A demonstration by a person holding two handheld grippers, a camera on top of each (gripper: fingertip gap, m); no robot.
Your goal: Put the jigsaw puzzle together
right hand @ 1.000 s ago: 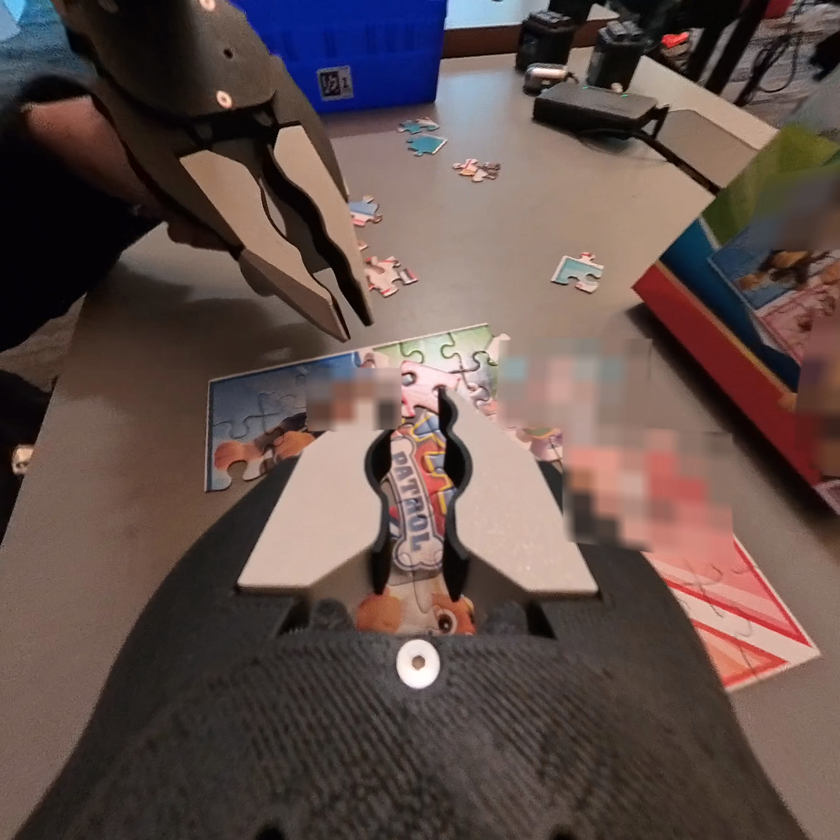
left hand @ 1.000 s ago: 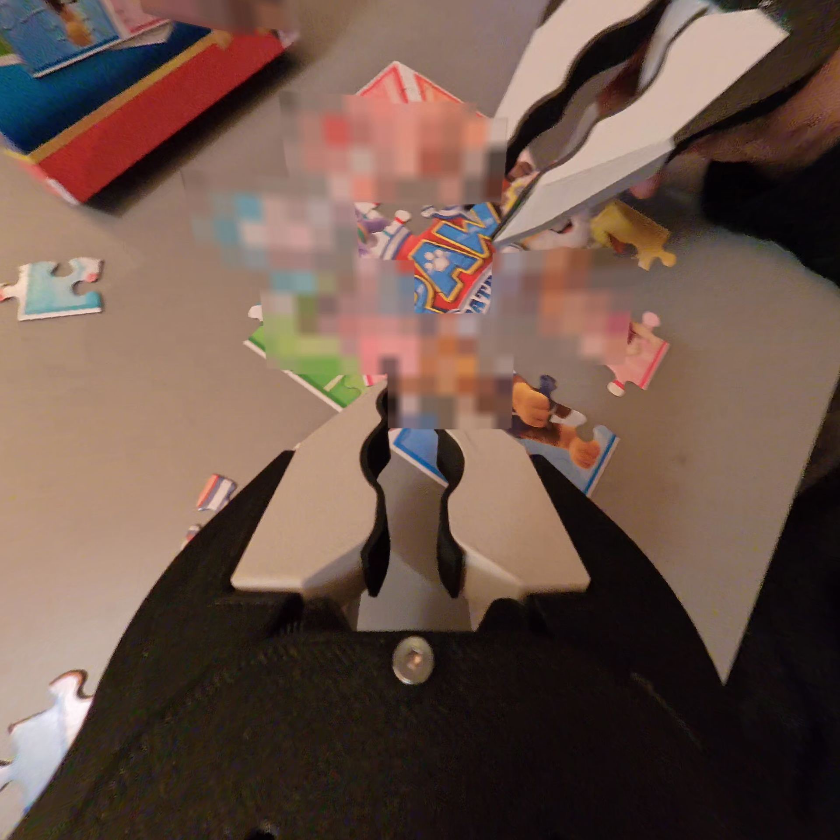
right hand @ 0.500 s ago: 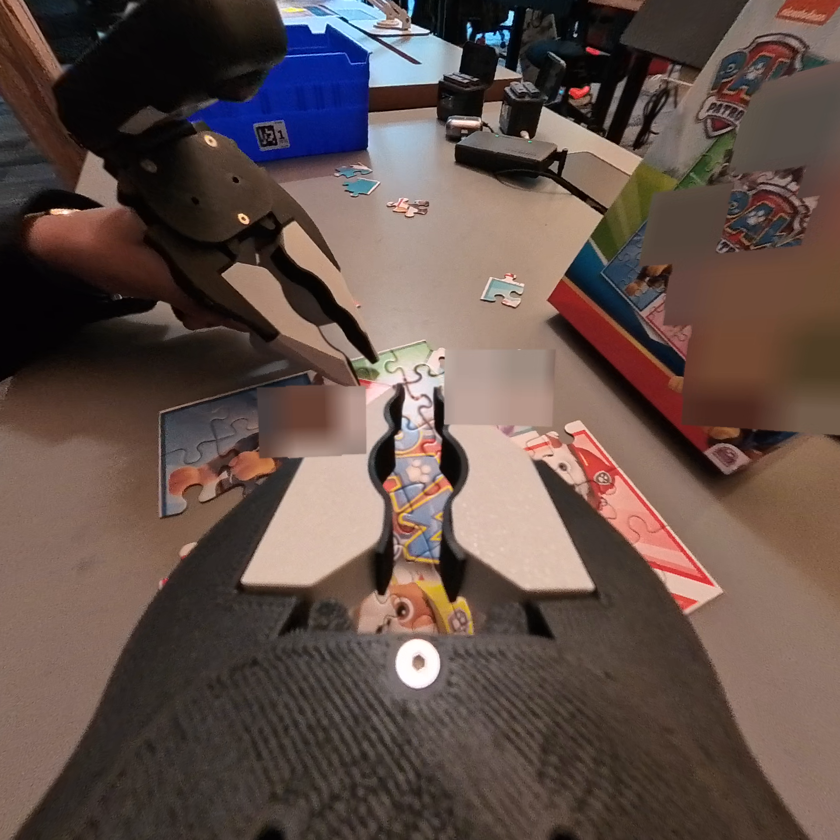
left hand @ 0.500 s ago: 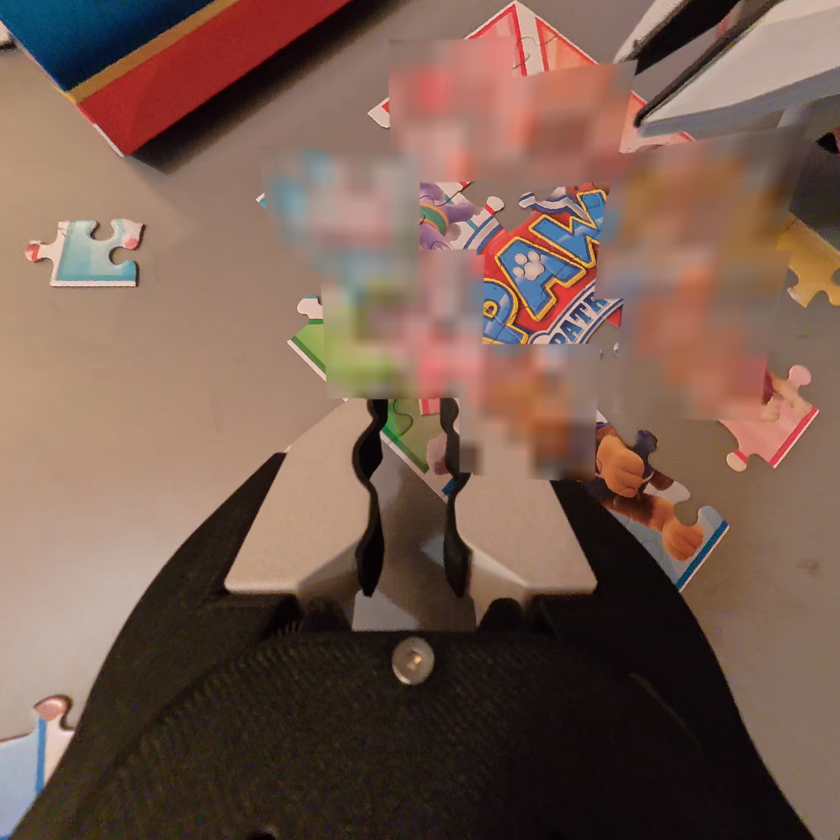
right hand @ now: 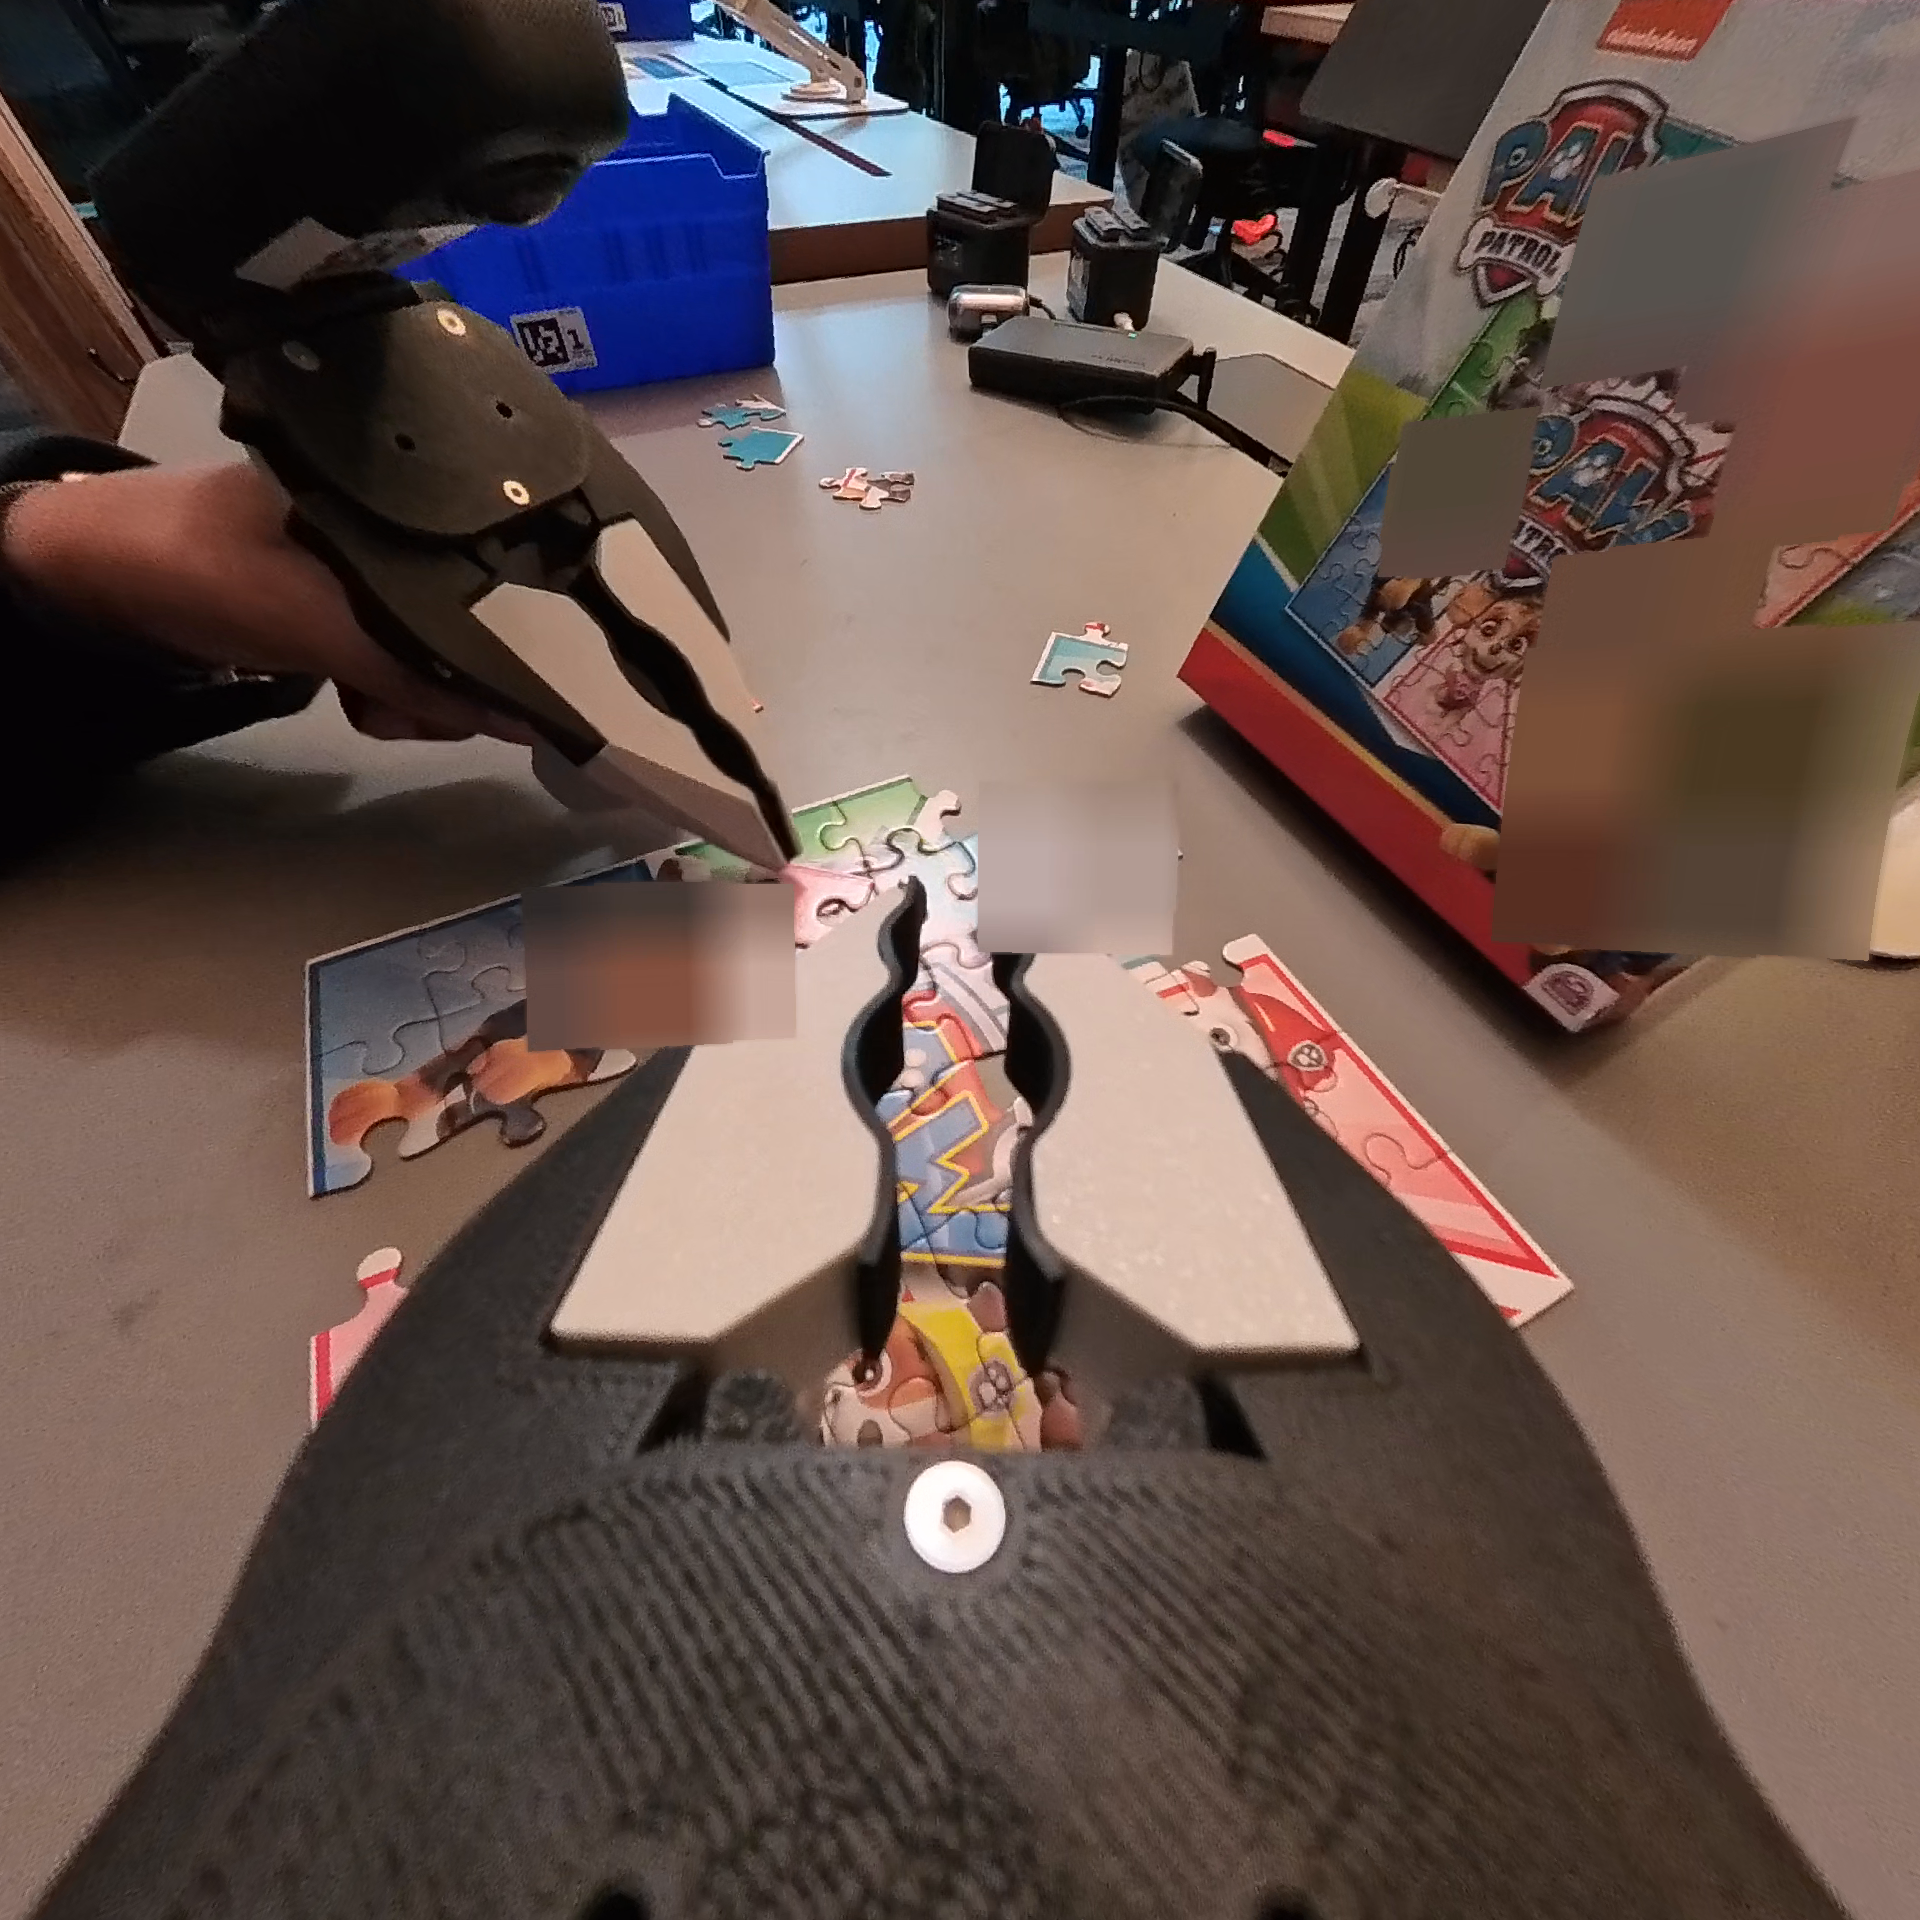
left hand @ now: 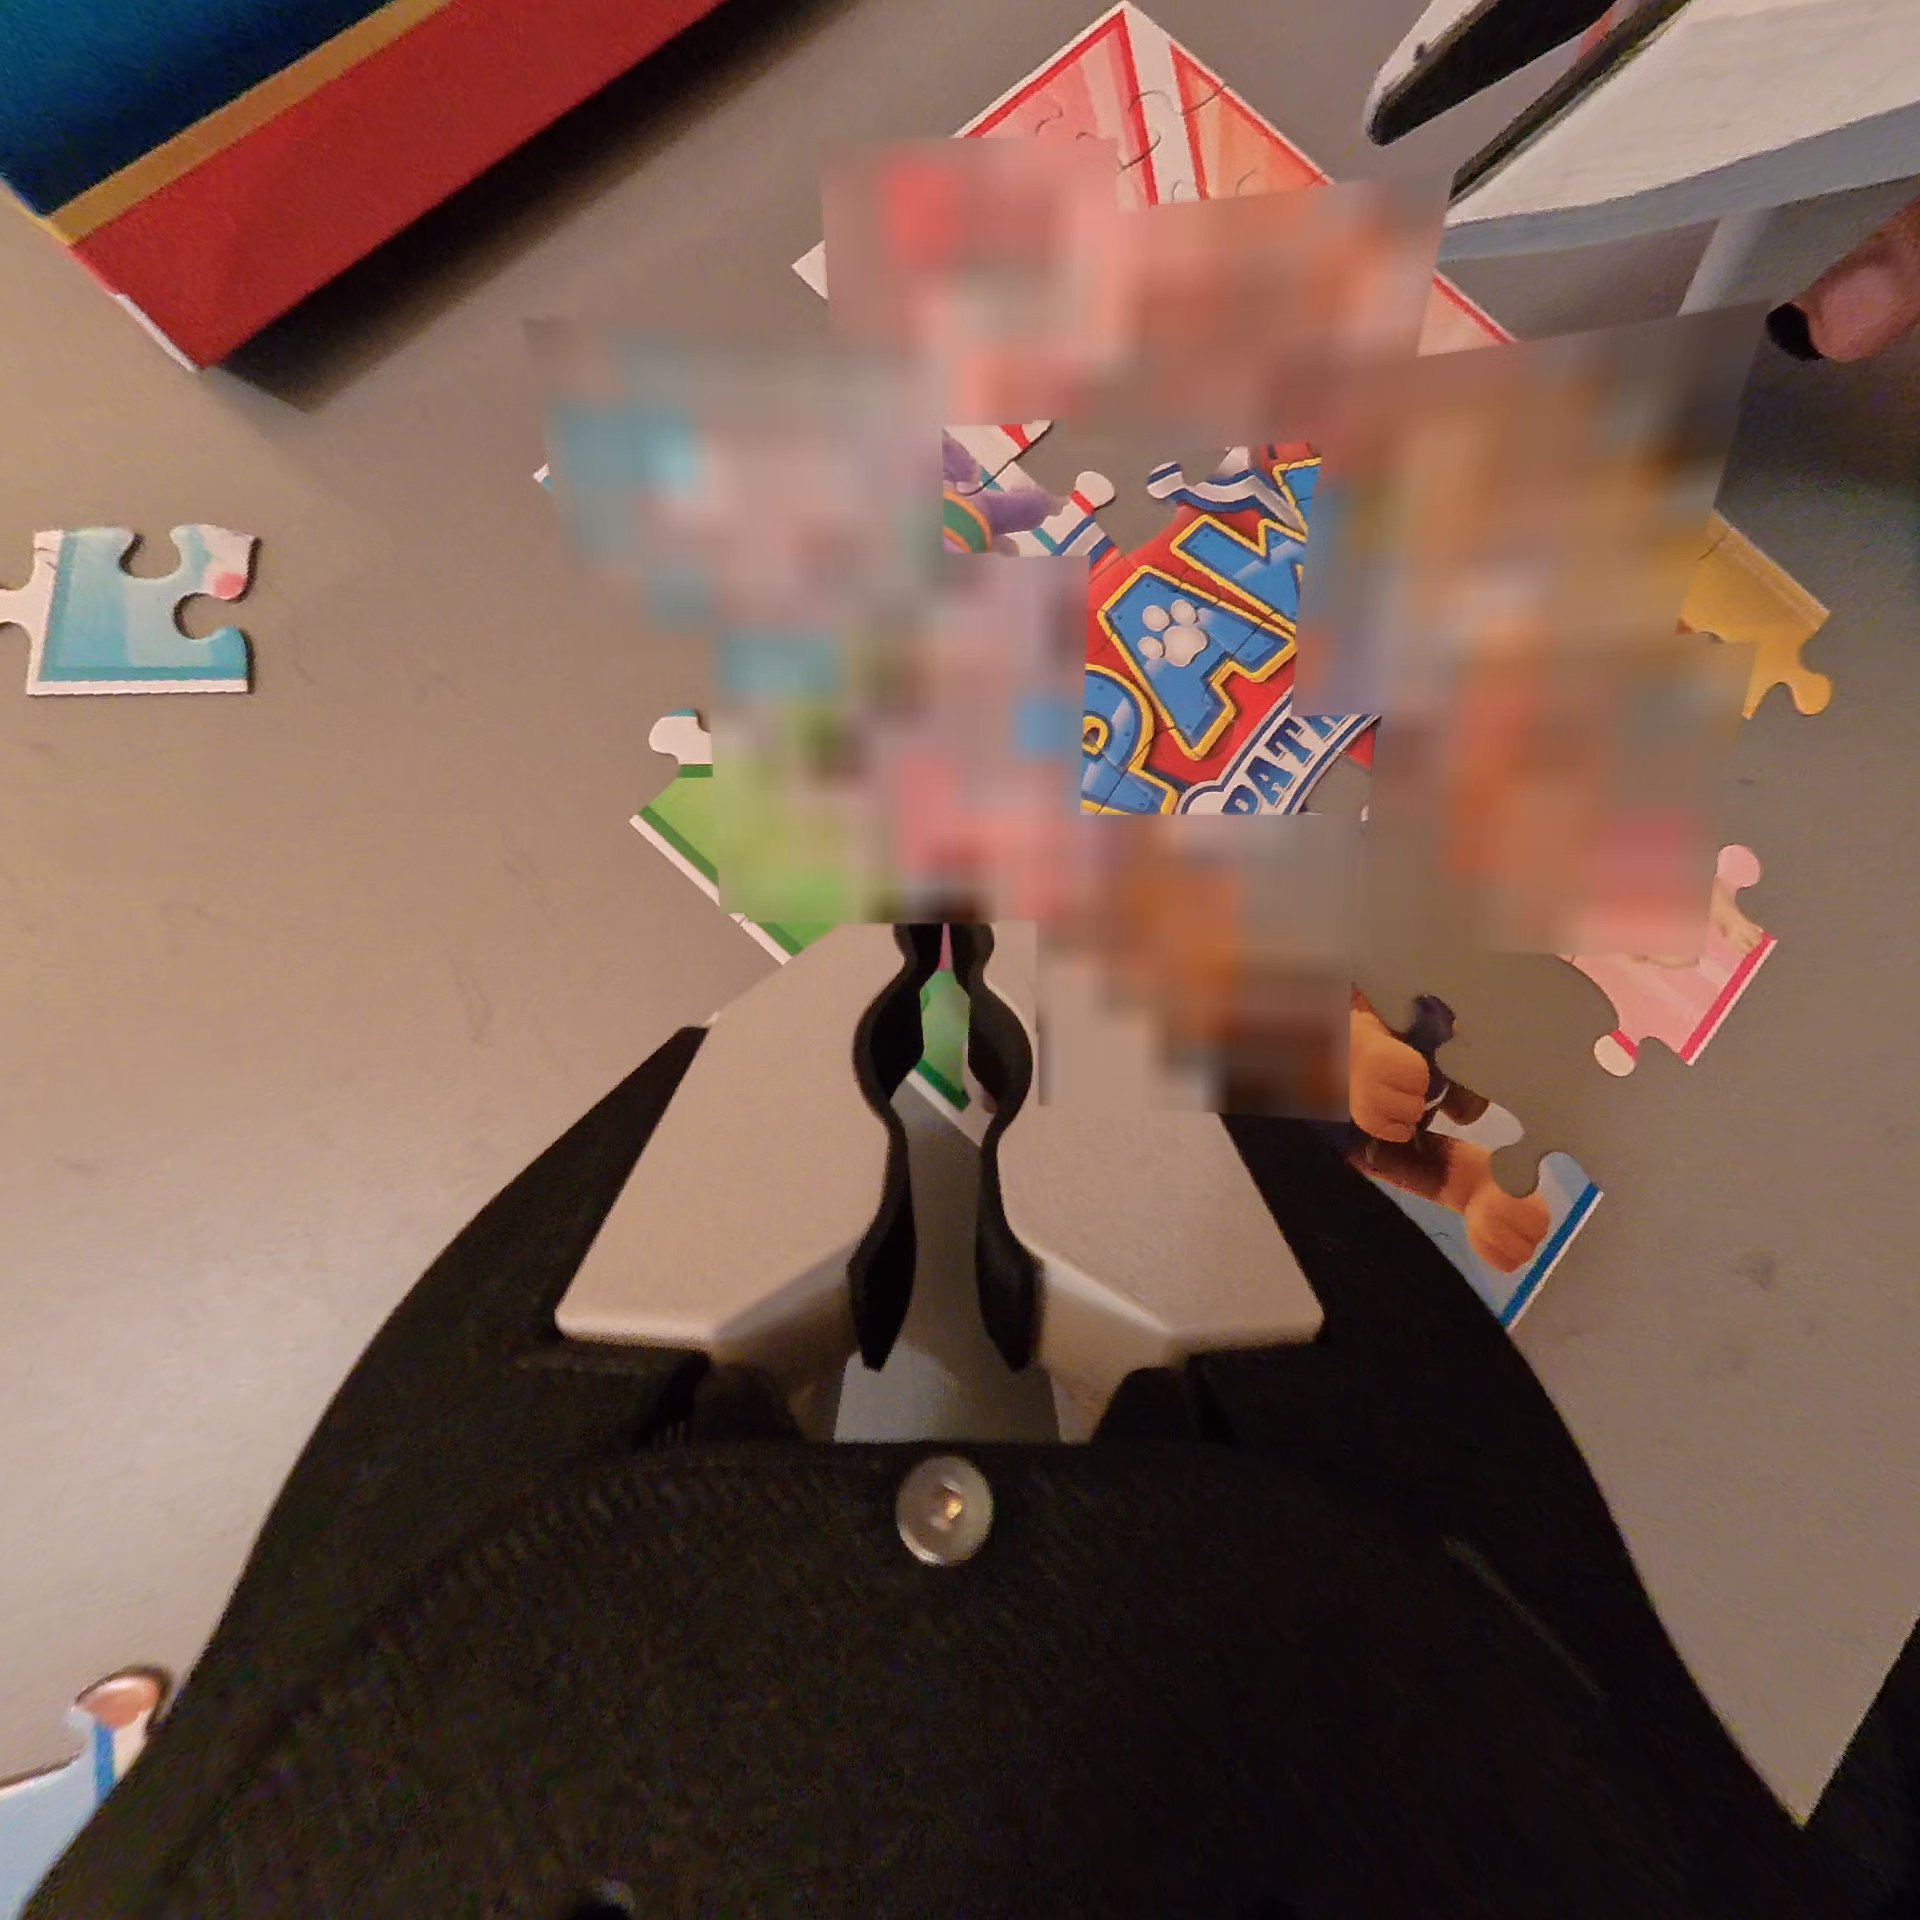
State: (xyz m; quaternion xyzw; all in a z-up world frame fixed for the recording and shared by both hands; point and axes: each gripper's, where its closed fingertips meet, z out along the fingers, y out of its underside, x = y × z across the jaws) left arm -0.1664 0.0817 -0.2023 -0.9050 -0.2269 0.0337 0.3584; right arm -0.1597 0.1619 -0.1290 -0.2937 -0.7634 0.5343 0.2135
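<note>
Over the half-built puzzle (right hand: 416, 1018) on the worktop (right hand: 935, 644): pinching a pink piece (right hand: 831, 899) at its far edge, left tool (right hand: 777, 860) tips pressed together; above its middle, right tool (right hand: 961, 930) slightly spread, bare; right of it, a logo-printed red-and-blue box (right hand: 1351, 727)

The counter (left hand: 312, 1039) looks matt grey and smooth. The jigsaw puzzle (right hand: 416, 1039) is printed card, faintly glossy. The left hand-held gripper (left hand: 943, 925) has a ridged black plastic body and matt grey fingers (left hand: 769, 1143).

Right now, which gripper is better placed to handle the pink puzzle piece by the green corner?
Left: the left gripper has its closed tips on the pink puzzle piece; the right gripper hangs open, short of it.
</note>
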